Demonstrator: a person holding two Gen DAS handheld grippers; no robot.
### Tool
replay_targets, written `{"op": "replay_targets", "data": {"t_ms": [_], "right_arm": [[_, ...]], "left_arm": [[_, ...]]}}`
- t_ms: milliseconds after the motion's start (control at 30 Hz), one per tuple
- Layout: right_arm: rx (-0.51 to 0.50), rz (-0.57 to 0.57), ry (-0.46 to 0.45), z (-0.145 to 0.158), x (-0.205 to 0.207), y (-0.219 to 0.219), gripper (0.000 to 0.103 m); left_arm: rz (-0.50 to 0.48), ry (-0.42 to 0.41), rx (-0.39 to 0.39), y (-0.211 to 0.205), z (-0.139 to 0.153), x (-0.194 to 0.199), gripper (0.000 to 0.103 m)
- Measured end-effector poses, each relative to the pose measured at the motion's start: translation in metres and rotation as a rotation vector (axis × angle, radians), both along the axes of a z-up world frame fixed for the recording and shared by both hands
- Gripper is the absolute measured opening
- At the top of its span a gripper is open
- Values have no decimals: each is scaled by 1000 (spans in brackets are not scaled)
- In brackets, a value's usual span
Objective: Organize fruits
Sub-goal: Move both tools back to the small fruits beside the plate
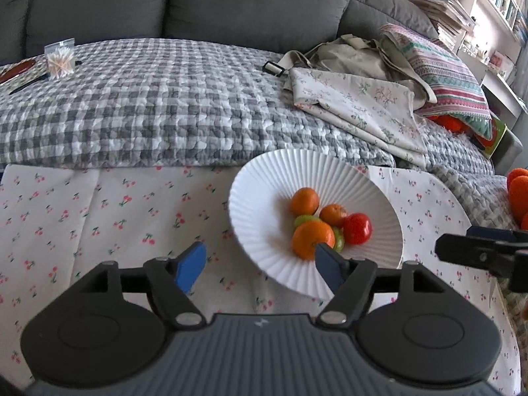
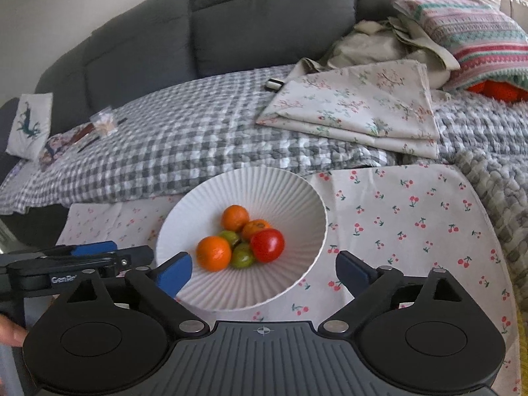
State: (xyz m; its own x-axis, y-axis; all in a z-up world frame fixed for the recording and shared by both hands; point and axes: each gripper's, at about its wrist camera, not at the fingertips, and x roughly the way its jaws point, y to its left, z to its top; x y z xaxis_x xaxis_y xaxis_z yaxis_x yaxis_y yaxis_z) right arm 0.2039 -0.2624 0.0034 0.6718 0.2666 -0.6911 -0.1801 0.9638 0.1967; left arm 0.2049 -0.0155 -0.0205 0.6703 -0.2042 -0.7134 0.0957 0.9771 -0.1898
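I am holding the left hand-held gripper (image 1: 260,265) spread wide and gripping nothing, its blue fingertips (image 1: 190,265) hovering at the near rim of the white ribbed bowl (image 1: 264,181), with the right-side pad overlapping the nearest orange in the left wrist view. I am likewise keeping the right hand-held gripper (image 2: 264,272) wide apart and without load, its two pads straddling the near edge of the same bowl (image 2: 297,198). The fruits are sitting together in the bottom of the bowl: three oranges, namely a far orange (image 2: 235,217), a middle orange (image 2: 255,227) and a near orange (image 2: 214,253); a red tomato (image 2: 267,245) touching the middle orange; and two green fruits (image 2: 242,254) wedged among them. The bowl is resting on a cherry-print cloth (image 2: 412,224) that is covering the table, and behind it a grey checked blanket (image 2: 184,132) is lying over the seat of a dark grey sofa (image 2: 231,16). On the blanket a folded floral cloth (image 2: 356,105) is lying beside a striped cushion (image 2: 478,29), and at the far left a small clear bag of cotton swabs (image 1: 59,57) is standing. In the right wrist view the left hand-held gripper is showing at the lower left, just beside the bowl.
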Motion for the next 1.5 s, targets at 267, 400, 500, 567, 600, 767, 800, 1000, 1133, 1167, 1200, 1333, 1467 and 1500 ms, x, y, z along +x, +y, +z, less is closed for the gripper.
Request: {"op": "replay_targets", "data": {"t_ms": [267,400,500,567,600,767,800,1000,1133,1167,1200,1333,1467,1500], "right_arm": [[-8,30,-4,10,-17,10,99],[-9,45,-21,16,-25,17,103],[3,56,-26,19,-31,20,103],[4,60,-25,20,-33,22,103],[4,61,-24,20,-35,23,103],[4,76,-25,20,-42,25,103],[2,82,-22,19,-44,26,103],[25,98,31,9,-45,24,103],[8,77,85,-3,-41,20,103],[8,70,96,-6,-40,19,103],[11,62,111,-9,-40,17,103],[20,39,153,-19,-37,12,103],[1,23,164,-24,-35,13,102],[-8,22,170,-26,-35,14,101]], "left_arm": [[-1,23,17,7,3,-19,91],[4,22,18,11,5,-24,95],[10,26,26,12,4,-26,97],[11,34,32,12,2,-26,98],[10,37,34,12,1,-27,98],[-9,47,57,8,-6,-31,99],[-16,50,62,7,-8,-32,99],[-67,61,104,-1,-21,-34,99],[-117,74,127,-6,-32,-35,99],[-126,74,134,-7,-34,-35,99],[-136,74,141,-8,-37,-35,99],[-173,68,143,-12,-45,-36,97],[-203,74,134,-18,-53,-37,89],[-212,75,135,-19,-55,-37,86]]}}
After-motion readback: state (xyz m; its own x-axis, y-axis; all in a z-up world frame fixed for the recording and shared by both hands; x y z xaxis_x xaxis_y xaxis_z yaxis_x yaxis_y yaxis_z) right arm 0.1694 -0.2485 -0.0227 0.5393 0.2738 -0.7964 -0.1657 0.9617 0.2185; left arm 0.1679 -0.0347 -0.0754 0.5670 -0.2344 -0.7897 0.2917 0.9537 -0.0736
